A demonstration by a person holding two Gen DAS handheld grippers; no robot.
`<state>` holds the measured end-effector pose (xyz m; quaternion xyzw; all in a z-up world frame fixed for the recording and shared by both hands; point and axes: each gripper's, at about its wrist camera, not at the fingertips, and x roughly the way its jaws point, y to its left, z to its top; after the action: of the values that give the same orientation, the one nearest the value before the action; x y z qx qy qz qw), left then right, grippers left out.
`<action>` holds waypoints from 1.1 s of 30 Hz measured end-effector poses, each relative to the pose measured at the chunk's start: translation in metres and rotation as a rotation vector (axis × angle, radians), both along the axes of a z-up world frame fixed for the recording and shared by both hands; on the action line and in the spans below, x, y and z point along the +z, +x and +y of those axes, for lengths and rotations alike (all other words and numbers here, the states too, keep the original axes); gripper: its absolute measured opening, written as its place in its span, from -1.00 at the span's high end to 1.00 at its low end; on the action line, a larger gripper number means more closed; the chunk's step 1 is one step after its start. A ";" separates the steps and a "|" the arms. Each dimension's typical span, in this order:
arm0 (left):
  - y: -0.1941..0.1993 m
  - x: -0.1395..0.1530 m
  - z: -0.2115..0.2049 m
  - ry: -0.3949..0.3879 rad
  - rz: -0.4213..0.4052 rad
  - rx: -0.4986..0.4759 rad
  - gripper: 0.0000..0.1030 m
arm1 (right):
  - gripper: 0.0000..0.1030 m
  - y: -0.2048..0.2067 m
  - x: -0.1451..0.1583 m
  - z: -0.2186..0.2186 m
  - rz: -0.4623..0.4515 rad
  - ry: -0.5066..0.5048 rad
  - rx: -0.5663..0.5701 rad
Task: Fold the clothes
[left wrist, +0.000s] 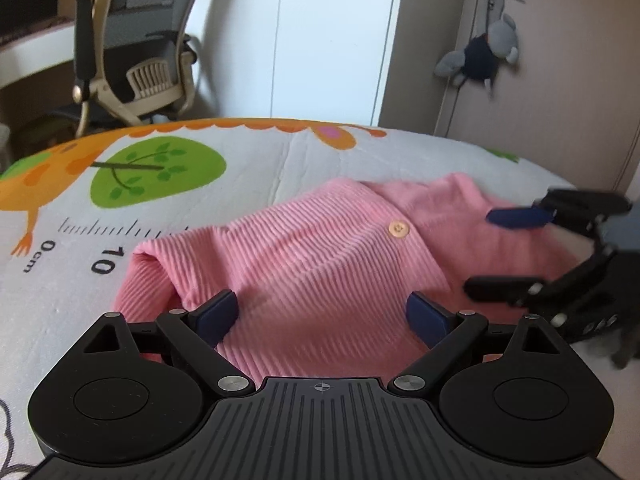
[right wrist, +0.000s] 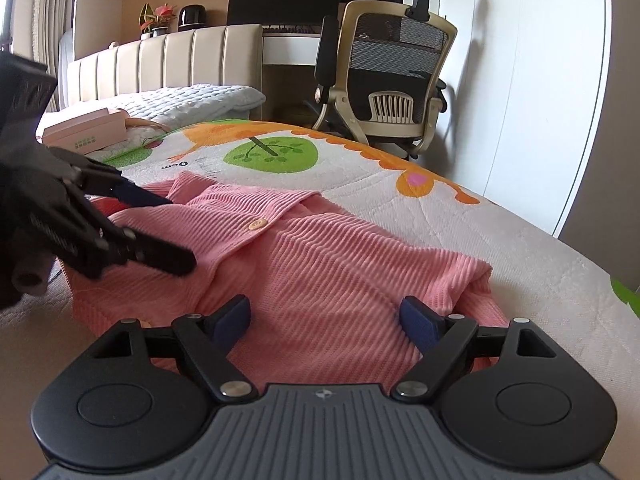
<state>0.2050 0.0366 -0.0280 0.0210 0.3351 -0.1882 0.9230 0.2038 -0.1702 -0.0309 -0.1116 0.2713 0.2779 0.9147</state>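
A pink ribbed cardigan (left wrist: 312, 264) with a round tan button (left wrist: 397, 228) lies folded into a compact bundle on the printed bedspread (left wrist: 240, 152). My left gripper (left wrist: 322, 316) hovers open over the bundle's near edge, its blue pads wide apart with nothing between them. My right gripper (left wrist: 500, 252) comes in from the right, open over the cardigan's right part. In the right wrist view the cardigan (right wrist: 320, 264) and its button (right wrist: 258, 224) fill the middle. There the right gripper (right wrist: 326, 318) stands open over the cloth, and the left gripper (right wrist: 176, 232) shows at the left, also open.
A beige mesh office chair (left wrist: 136, 48) stands beyond the bed's far edge, also seen as the chair (right wrist: 392, 72). A grey plush toy (left wrist: 484, 56) hangs on the door at right. A pink box (right wrist: 86, 130) and a pale quilted pillow (right wrist: 192, 100) lie near the headboard (right wrist: 160, 64).
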 end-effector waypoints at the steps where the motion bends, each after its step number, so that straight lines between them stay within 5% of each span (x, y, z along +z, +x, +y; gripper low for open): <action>1: 0.000 0.000 -0.001 0.003 -0.004 0.002 -0.85 | -0.61 0.000 0.003 -0.001 -0.001 0.003 0.001; 8: -0.001 -0.004 0.002 -0.005 -0.016 0.002 -0.87 | -0.61 0.016 0.038 -0.009 -0.069 0.023 -0.022; 11: -0.001 -0.004 0.003 -0.009 -0.019 0.001 -0.87 | -0.61 0.041 0.032 -0.004 -0.015 0.035 -0.054; 14: -0.001 -0.003 0.006 -0.025 -0.013 -0.001 -0.87 | -0.62 0.062 0.009 0.005 0.031 -0.057 -0.114; 22: -0.015 0.024 0.031 -0.255 0.034 -0.036 -0.88 | -0.63 0.041 0.016 -0.009 -0.021 -0.049 -0.125; 25: -0.025 0.027 0.026 -0.235 0.021 -0.074 -0.89 | -0.64 0.016 0.026 -0.018 -0.052 -0.034 -0.095; 29: -0.030 0.020 0.012 -0.100 0.002 -0.067 -0.89 | -0.64 -0.007 0.007 -0.012 -0.033 -0.139 -0.063; 33: -0.033 0.029 0.007 -0.143 -0.022 -0.105 -0.89 | -0.65 -0.010 -0.005 -0.015 -0.018 -0.108 -0.092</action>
<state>0.1720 0.0439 0.0011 -0.0251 0.3091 -0.2596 0.9146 0.1939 -0.1855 -0.0360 -0.1506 0.2828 0.2194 0.9215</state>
